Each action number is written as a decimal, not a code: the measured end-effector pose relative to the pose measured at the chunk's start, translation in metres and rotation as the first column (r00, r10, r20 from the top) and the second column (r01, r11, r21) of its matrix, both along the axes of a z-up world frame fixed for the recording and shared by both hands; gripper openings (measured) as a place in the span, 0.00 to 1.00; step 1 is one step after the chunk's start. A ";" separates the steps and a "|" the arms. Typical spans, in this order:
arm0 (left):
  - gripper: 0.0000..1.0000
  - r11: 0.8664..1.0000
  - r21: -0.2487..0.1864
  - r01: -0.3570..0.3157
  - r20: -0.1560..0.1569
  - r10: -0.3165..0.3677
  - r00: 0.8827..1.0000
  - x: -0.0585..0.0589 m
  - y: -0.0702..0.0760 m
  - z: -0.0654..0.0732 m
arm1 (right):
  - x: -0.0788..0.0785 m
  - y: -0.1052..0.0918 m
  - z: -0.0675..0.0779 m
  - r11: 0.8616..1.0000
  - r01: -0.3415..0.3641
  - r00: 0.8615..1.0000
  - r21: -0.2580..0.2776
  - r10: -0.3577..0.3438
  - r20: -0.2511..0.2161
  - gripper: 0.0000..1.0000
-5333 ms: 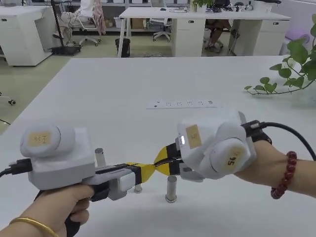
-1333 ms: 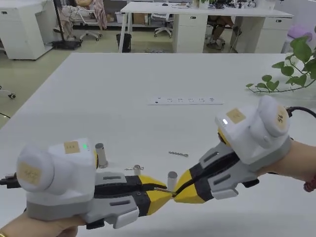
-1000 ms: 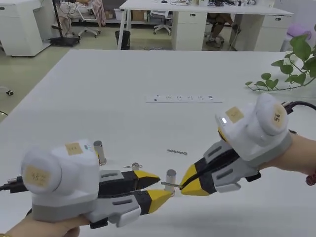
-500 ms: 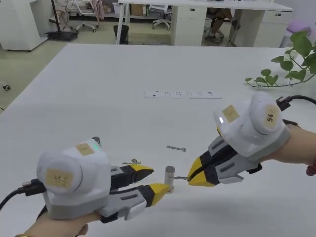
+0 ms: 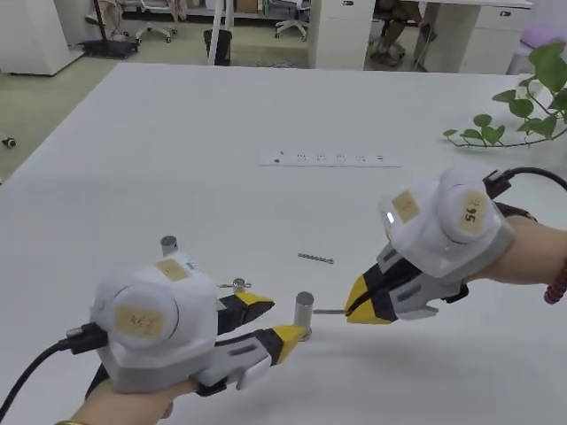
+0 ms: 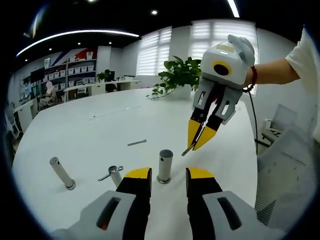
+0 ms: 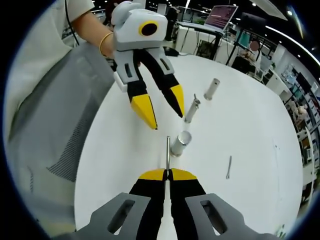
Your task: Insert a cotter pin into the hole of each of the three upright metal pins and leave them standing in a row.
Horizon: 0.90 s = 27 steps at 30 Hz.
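First pin (image 7: 190, 112) looks cottered — right tool (image 5: 353, 312), clamped on a cotter (image 5: 330, 312), points at the second pin (image 5: 304, 308); left tool (image 5: 282, 319) apart, spare cotter (image 5: 315, 258) at its twelve o'clock.

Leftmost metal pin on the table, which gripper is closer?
Left. The left gripper is just in front and right of that metal pin; the right gripper is much farther right.

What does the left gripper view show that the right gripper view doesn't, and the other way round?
Left gripper view: a leafy plant, and the right gripper seen from the front, shut on a cotter pin. Right gripper view: a laptop, and the left gripper seen from the front, open. Both: three metal pins, one already fitted, and a spare cotter pin lying on the table.
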<state>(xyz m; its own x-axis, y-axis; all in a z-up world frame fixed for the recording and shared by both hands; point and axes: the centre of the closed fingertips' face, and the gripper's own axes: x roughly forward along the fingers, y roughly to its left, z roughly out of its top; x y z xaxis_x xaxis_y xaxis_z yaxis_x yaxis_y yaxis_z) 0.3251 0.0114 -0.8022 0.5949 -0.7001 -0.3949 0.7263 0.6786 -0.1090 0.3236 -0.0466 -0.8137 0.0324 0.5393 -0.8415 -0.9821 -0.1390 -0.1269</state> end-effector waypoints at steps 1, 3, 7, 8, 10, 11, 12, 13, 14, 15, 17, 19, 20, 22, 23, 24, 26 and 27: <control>0.26 1.000 0.000 -0.005 -0.005 0.005 1.000 0.002 0.000 -0.001 | 0.002 -0.001 -0.001 1.000 -0.001 1.000 -0.005 0.001 0.001 0.03; 0.26 1.000 0.000 -0.009 -0.006 0.009 1.000 0.004 -0.002 -0.002 | 0.004 -0.002 -0.003 1.000 -0.002 1.000 -0.013 0.002 0.004 0.03; 0.24 1.000 -0.003 -0.014 -0.015 0.014 1.000 0.009 -0.005 -0.006 | 0.009 -0.005 -0.006 1.000 -0.001 1.000 -0.024 0.001 0.008 0.03; 0.24 1.000 -0.002 -0.016 -0.015 0.016 1.000 0.010 -0.005 -0.007 | 0.010 -0.006 -0.006 1.000 0.001 1.000 -0.026 -0.001 0.009 0.03; 0.23 1.000 0.003 -0.015 -0.014 0.015 1.000 0.013 -0.007 -0.009 | 0.014 -0.008 -0.007 0.999 0.006 1.000 -0.032 -0.006 0.012 0.03; 0.22 1.000 0.003 -0.015 -0.015 0.015 1.000 0.014 -0.007 -0.010 | 0.015 -0.008 -0.008 0.999 0.006 1.000 -0.034 -0.006 0.014 0.03; 0.22 1.000 0.001 -0.016 -0.017 0.016 1.000 0.015 -0.008 -0.011 | 0.016 -0.009 -0.008 0.999 0.007 1.000 -0.036 -0.006 0.016 0.03; 0.22 1.000 0.001 -0.015 -0.017 0.015 1.000 0.016 -0.009 -0.011 | 0.016 -0.009 -0.008 0.999 0.007 1.000 -0.036 -0.007 0.016 0.03; 0.21 1.000 0.001 -0.012 -0.018 0.012 1.000 0.016 -0.010 -0.012 | 0.017 -0.009 -0.008 0.999 0.007 1.000 -0.036 -0.006 0.018 0.03; 0.21 1.000 0.002 -0.009 -0.020 0.009 1.000 0.016 -0.012 -0.012 | 0.018 -0.009 -0.008 0.999 0.009 1.000 -0.035 -0.009 0.018 0.03; 0.20 1.000 0.005 -0.006 -0.022 0.006 1.000 0.017 -0.013 -0.014 | 0.019 -0.009 -0.008 0.999 0.009 1.000 -0.032 -0.009 0.020 0.03; 0.16 1.000 0.010 -0.010 -0.028 0.010 1.000 0.018 -0.014 -0.016 | 0.020 -0.008 -0.009 0.999 0.006 1.000 -0.033 -0.005 0.023 0.03; 0.15 1.000 0.013 -0.012 -0.028 0.013 1.000 0.018 -0.014 -0.017 | 0.021 -0.008 -0.009 0.999 0.006 1.000 -0.032 -0.006 0.024 0.03; 0.15 1.000 0.016 -0.014 -0.028 0.014 0.999 0.018 -0.014 -0.018 | 0.021 -0.007 -0.010 1.000 0.005 1.000 -0.030 -0.004 0.023 0.03; 0.15 1.000 0.016 -0.013 -0.029 0.014 0.999 0.018 -0.014 -0.019 | 0.021 -0.005 -0.010 1.000 0.002 1.000 -0.027 -0.001 0.023 0.03; 0.15 1.000 0.015 -0.012 -0.028 0.012 1.000 0.018 -0.014 -0.019 | 0.021 -0.005 -0.010 1.000 0.001 1.000 -0.026 0.000 0.023 0.03; 0.15 1.000 0.016 -0.007 -0.027 0.007 1.000 0.018 -0.015 -0.019 | 0.021 -0.003 -0.009 1.000 -0.003 1.000 -0.024 0.004 0.025 0.03; 0.15 1.000 0.017 -0.006 -0.026 0.007 1.000 0.018 -0.015 -0.019 | 0.021 -0.002 -0.009 1.000 -0.003 1.000 -0.023 0.004 0.026 0.03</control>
<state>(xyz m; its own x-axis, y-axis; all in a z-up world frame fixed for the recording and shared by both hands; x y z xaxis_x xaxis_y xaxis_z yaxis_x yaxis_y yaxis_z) 0.3432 -0.0036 -0.8212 0.5890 -0.6894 -0.4217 0.7189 0.6853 -0.1163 0.3448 -0.0491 -0.8230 0.0528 0.5197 -0.8527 -0.9780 -0.1458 -0.1495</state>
